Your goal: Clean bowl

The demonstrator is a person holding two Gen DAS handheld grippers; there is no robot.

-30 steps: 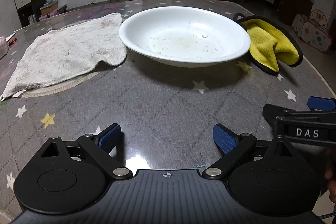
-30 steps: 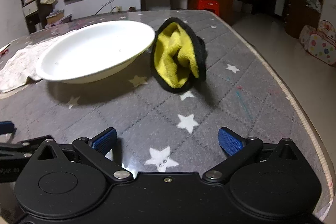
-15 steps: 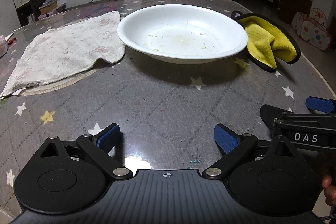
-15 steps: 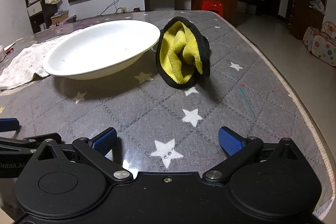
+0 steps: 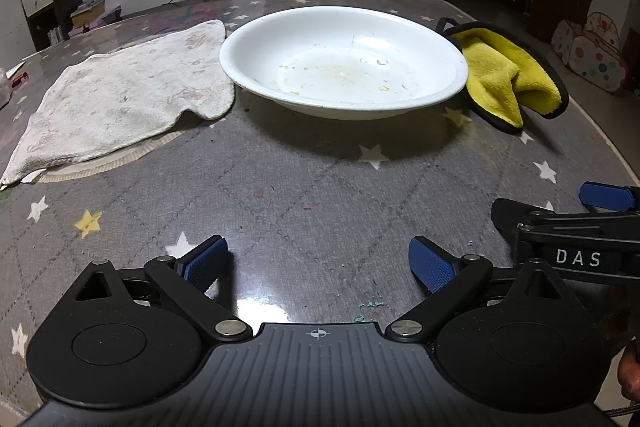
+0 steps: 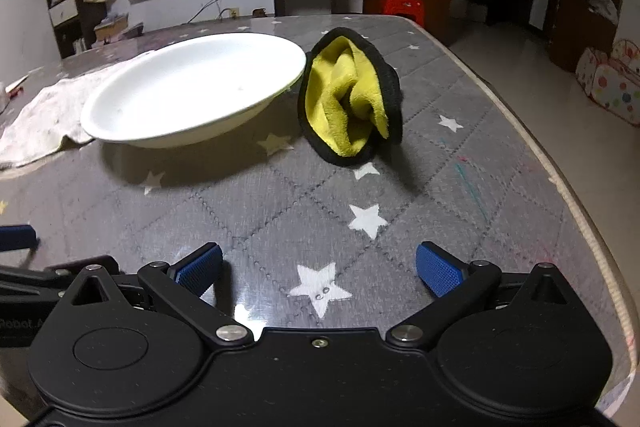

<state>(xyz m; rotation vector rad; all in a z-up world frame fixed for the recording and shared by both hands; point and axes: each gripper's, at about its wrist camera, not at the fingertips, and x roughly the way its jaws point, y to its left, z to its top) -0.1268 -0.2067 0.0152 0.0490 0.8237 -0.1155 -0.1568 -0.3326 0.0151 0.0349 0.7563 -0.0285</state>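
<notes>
A wide white bowl (image 5: 344, 63) with yellowish food smears inside sits on the grey star-patterned table; it also shows in the right wrist view (image 6: 192, 91). A yellow cloth with black edging (image 5: 508, 75) lies bunched just right of the bowl, touching its rim, and is seen in the right wrist view (image 6: 352, 103). My left gripper (image 5: 318, 263) is open and empty, well short of the bowl. My right gripper (image 6: 318, 269) is open and empty, short of the yellow cloth.
A stained white towel (image 5: 120, 95) lies flat left of the bowl over a round mat. The table's right edge (image 6: 560, 183) drops to the floor. The right gripper's body (image 5: 576, 235) sits close beside my left gripper.
Both grippers have edged slightly forward and the views shifted a little; the bowl and yellow cloth have stayed in place. Both grippers remain open.
</notes>
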